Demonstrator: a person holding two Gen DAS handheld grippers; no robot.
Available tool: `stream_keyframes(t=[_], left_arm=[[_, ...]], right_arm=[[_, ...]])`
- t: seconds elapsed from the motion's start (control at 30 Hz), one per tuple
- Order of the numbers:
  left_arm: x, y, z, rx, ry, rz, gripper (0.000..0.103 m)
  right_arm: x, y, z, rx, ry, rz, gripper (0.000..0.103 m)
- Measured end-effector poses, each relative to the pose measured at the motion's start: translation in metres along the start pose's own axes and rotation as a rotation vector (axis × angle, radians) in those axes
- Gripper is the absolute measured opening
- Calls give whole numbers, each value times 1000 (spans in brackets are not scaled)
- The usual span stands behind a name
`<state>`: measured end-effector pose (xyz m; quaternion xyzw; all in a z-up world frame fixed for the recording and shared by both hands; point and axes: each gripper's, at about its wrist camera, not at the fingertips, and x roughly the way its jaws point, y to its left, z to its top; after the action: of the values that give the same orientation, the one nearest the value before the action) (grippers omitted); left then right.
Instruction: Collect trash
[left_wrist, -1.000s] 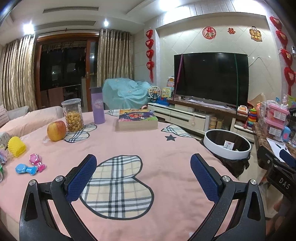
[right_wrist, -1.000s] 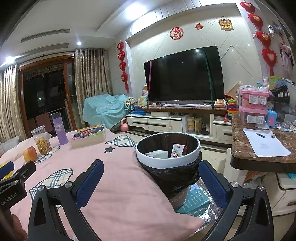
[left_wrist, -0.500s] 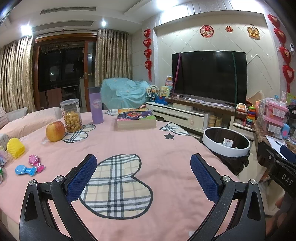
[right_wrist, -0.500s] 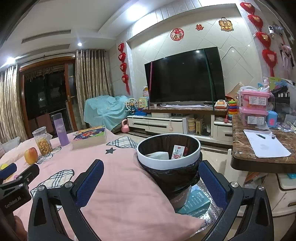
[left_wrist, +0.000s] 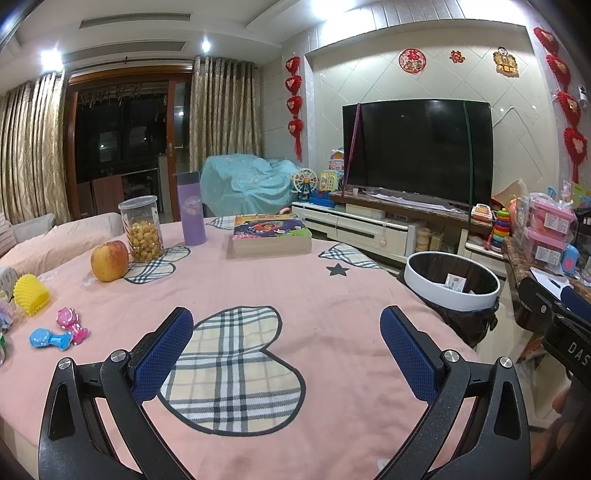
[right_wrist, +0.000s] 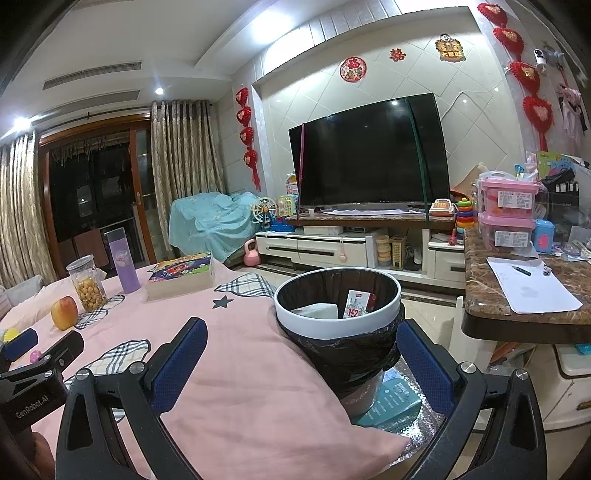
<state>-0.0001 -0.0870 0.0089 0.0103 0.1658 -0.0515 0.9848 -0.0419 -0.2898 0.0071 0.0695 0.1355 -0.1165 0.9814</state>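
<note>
We are holding both the left gripper (left_wrist: 286, 332) and right gripper (right_wrist: 301, 349) spread wide and empty, the right beside the bin (right_wrist: 338, 326).

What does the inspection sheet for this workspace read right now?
Surface: pink tablecloth with plaid hearts.
Job's things: trash bin beside the table, black liner, paper and a carton inside; no loose trash seen on the table.
Clutter: apple, snack jar, purple bottle, book box, yellow toy, small toys.
Grippers: left gripper and right gripper both open, holding nothing.
Cables: nothing seen.
Surroundings: TV, marble counter with paper.
</note>
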Motion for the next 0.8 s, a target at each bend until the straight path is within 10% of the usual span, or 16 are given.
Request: stream_keyframes(t=[0.8], left_arm=[[9, 0, -4, 14, 18, -4, 103]], right_arm=[[-2, 0, -1, 14, 4, 11, 103]])
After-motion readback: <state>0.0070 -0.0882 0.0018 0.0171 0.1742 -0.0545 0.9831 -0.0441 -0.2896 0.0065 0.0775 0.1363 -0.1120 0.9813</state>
